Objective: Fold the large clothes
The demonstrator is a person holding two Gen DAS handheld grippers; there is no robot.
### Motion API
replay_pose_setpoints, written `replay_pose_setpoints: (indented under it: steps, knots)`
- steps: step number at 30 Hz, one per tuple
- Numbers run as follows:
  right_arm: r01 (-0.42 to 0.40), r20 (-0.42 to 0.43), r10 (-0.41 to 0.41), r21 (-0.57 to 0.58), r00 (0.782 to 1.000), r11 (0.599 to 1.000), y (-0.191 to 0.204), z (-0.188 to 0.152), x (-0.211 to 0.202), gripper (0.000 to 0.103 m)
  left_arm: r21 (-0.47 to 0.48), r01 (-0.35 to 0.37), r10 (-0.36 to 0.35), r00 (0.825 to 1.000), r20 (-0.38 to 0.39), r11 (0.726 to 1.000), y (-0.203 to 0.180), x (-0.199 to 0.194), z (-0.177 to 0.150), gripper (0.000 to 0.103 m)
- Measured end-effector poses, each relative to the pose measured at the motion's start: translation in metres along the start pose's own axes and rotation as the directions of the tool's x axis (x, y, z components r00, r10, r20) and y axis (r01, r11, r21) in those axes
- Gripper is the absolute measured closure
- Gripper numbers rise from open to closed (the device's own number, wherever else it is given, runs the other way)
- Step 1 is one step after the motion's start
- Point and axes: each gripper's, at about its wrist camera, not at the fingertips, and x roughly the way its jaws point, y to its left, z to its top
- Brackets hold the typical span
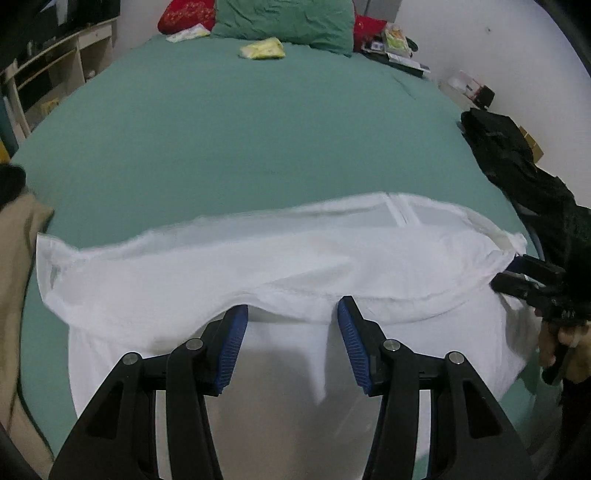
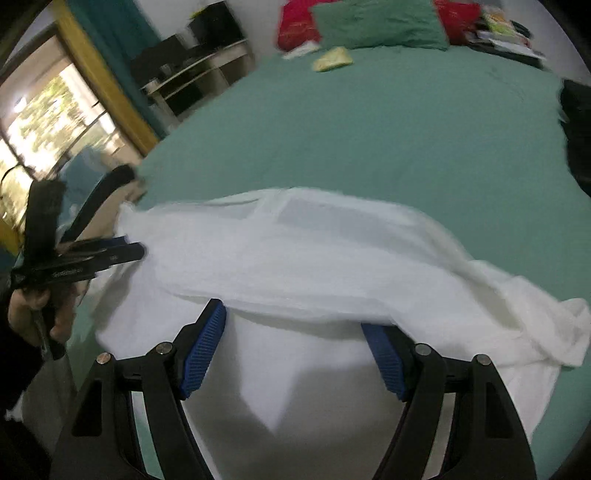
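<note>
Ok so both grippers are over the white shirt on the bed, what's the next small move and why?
Probably lower both a little more and close on the folded edge. The white shirt lies across the green bed, its near fold just ahead of the left gripper and right gripper. Both sets of fingers stand open with nothing pinched.

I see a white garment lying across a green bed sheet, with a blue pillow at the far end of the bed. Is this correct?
Not quite: the pillow at the far end is green, like the bed sheet, not blue. The left wrist view shows this. The white garment does lie across the sheet.
</note>
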Motion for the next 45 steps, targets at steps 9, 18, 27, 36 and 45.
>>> replay_pose_setpoints:
  steps: [9,18,27,36,45]
  knots:
    - [0.267,0.148,-0.282,0.112,0.948,0.957,-0.049,0.02,-0.043,0.027,0.009,-0.067,0.067,0.998,0.022,0.998,0.01,0.016,0.035,0.049]
    - [-0.026,-0.019,0.027,0.073,0.999,0.997,-0.013,0.01,-0.025,0.027,0.033,0.075,-0.074,0.997,-0.016,0.997,-0.022,-0.016,0.013,0.049]
    - [-0.083,-0.051,0.092,0.171,0.994,0.982,-0.038,0.024,0.015,0.027,0.027,0.002,0.002,0.991,-0.133,1.0,-0.043,0.047,0.019,0.049]
    - [0.097,0.091,-0.109,0.127,0.99,0.987,-0.052,0.014,-0.006,0.027,0.079,-0.115,0.122,0.988,-0.09,0.99,-0.055,0.082,0.062,0.049]
    - [0.187,0.21,-0.226,0.191,0.951,0.964,-0.07,0.026,-0.059,0.026,0.008,-0.162,0.162,0.985,0.056,0.987,-0.05,0.053,0.075,0.049]
